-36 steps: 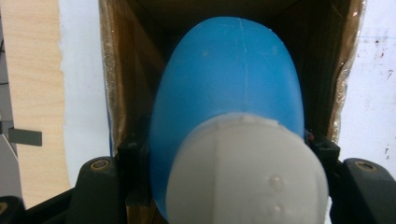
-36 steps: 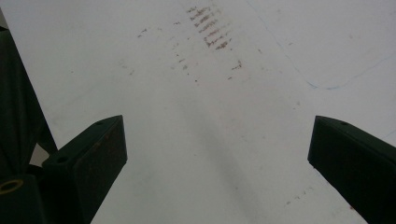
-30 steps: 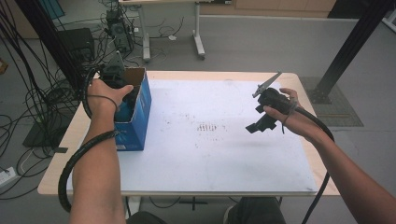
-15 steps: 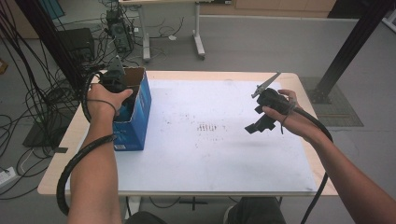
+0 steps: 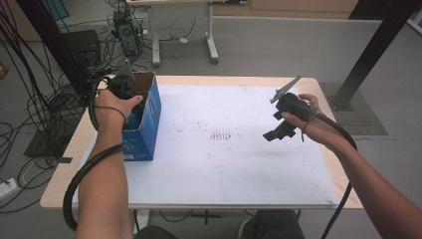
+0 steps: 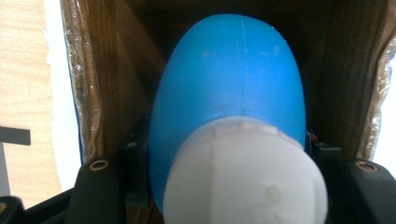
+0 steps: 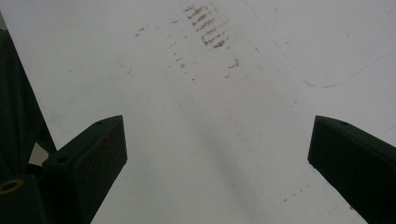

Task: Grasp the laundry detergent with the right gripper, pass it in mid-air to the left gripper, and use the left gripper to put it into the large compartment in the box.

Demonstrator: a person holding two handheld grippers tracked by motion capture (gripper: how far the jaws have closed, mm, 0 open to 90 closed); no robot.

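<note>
Inside the open blue cardboard box point(image 5: 144, 119) at the surface's point(image 5: 209, 169) left edge, left claw point(image 6: 224, 186) is clamped on a blue plastic bottle w/ white cap point(image 6: 229, 93). Lift straight up, clear of box walls. Right claw point(image 7: 217, 140) hovers apart, empty.

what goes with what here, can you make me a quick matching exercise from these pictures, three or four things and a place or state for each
Things:
1. blue bottle
2. right gripper
3. blue box
4. left gripper

Places or states:
a. jaws wide apart above the white mat, nothing between them
b. stands at the mat's left edge, top open
c. white-capped, clamped between black jaws inside the cardboard
d. held over the box's open top

Pairs: 1-c, 2-a, 3-b, 4-d
</note>
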